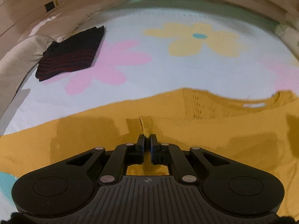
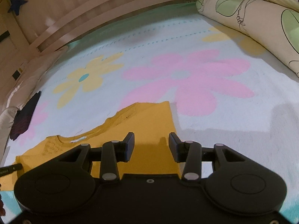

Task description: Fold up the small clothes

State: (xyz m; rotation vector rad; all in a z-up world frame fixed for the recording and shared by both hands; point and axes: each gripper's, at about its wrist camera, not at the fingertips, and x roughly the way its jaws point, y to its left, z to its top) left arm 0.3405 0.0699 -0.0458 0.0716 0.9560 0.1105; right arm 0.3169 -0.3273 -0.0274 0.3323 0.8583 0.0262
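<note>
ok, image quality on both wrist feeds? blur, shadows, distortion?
Left wrist: strong fisheye bowing of the far bed edge; blocky smearing on the yellow top around the shut left hand-held gripper; black folded garment fairly sharp. Right wrist: same curvature; the open right hand-held gripper casts a dark shadow on the top; soft overall, no glare.

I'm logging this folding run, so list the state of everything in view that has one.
Left tongs: shut on a pinched ridge of the yellow shirt.
Right tongs: open, above the shirt's right edge.
Yellow shirt: spread on the bed, not yet folded.
Dark striped garment: folded, lying beside the pillow.
</note>
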